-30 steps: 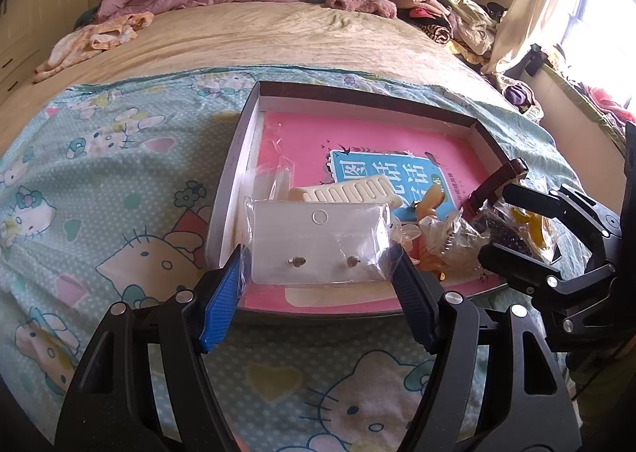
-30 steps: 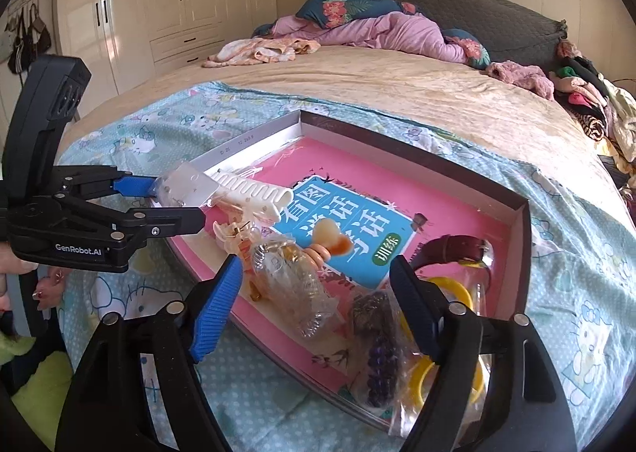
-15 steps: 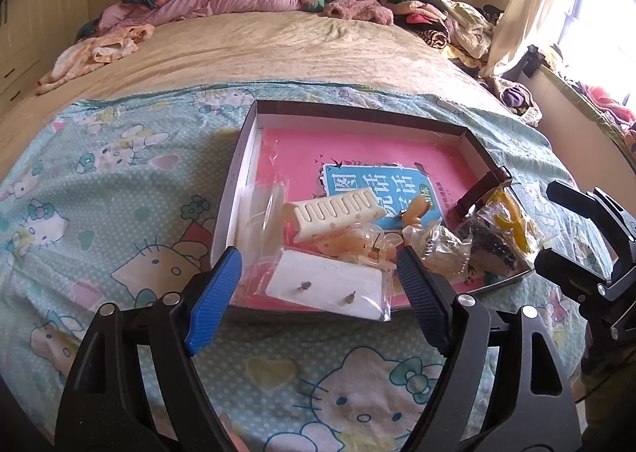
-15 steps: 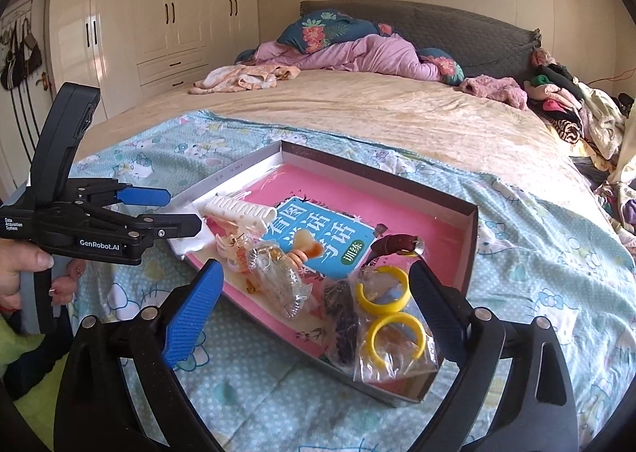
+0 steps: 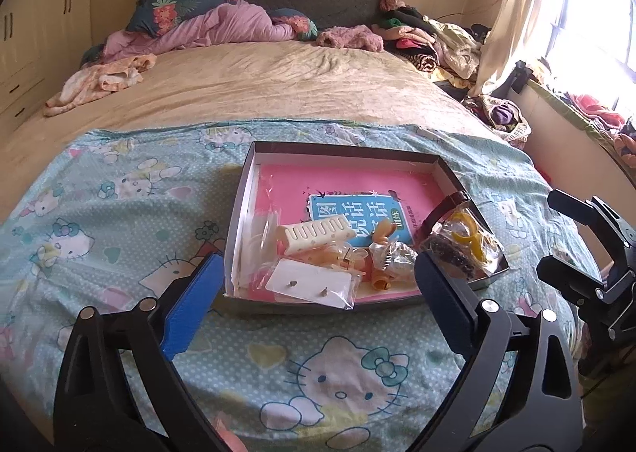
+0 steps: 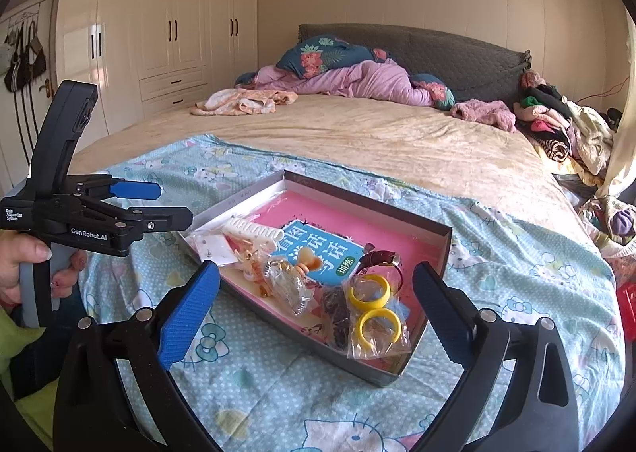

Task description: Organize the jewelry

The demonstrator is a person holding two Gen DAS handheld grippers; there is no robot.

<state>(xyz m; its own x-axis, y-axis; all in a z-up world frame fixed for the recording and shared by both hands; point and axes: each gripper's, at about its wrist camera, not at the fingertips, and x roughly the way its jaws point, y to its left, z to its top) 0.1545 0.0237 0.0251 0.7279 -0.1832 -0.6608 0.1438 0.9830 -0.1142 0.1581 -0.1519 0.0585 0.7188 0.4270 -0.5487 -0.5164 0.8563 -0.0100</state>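
From my left wrist camera, my left gripper point(image 5: 316, 305) hangs released and empty above the Hello Kitty sheet point(image 5: 119, 213), short of the near edge of the shallow box point(image 5: 346, 148). The jewelry sits inside the box: the bagged earring card point(image 5: 314, 287) lies at the near-left corner, its plastic lip reaching the near wall; behind it are the cream hair clip point(image 5: 316, 237) and a heap of small bagged trinkets point(image 5: 391, 259). The bag of yellow rings point(image 5: 471, 235) lies against the right-hand wall. A pink booklet point(image 5: 349, 189) lines the floor.

From my right wrist camera, my right gripper point(image 6: 316, 307) is also spread wide, holding nothing, raised over the sheet before the box's near corner. The ring bag point(image 6: 373, 317) lies closest, in that corner, with the watch point(image 6: 381, 259) just behind it. My left gripper point(image 6: 159, 205) shows at the left, near the box's left edge, its fingers parted.

I judge the risks as these: slick bags may slip from my pads or drag neighbours along, since the trinket bags overlap. The box sits on soft bedding, so pressing on a wall could tip it and spill everything.
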